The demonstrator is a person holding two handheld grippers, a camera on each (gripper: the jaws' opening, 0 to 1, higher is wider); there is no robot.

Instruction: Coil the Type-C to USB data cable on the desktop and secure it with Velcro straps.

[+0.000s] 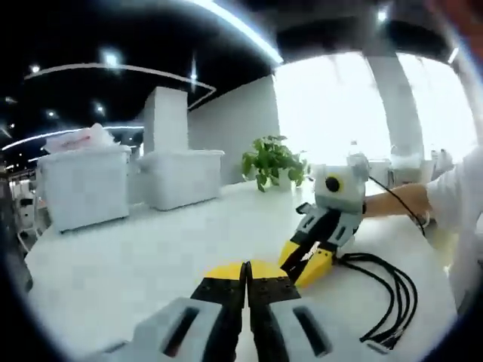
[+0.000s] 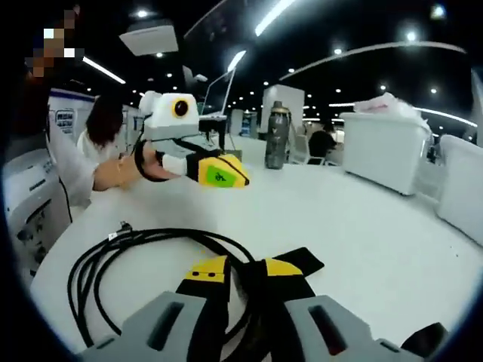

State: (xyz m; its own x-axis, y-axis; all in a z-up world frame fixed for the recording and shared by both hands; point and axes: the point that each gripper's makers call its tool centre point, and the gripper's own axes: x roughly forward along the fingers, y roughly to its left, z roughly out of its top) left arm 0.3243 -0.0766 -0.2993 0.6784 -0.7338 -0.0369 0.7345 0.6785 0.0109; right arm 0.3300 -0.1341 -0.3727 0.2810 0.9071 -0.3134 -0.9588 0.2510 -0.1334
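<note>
White desk under strip lights, bins and a plant at the far side from the left gripper. That one hangs over bare desk, jaws pressed together with nothing between them. Off to its right, the right gripper is nose-down on the cable. From the right gripper's own camera, the cable lies already looped just left of its tips, several black turns side by side, plug ends near the far edge of the loops. Its jaws sit narrow on a flat black strap running between them, it looks like a grip. Handling call: light, floppy, springy cable, the loops will likely fan apart if released. Best pinched across the whole bundle where the turns run together. A bottle stands well beyond.
</note>
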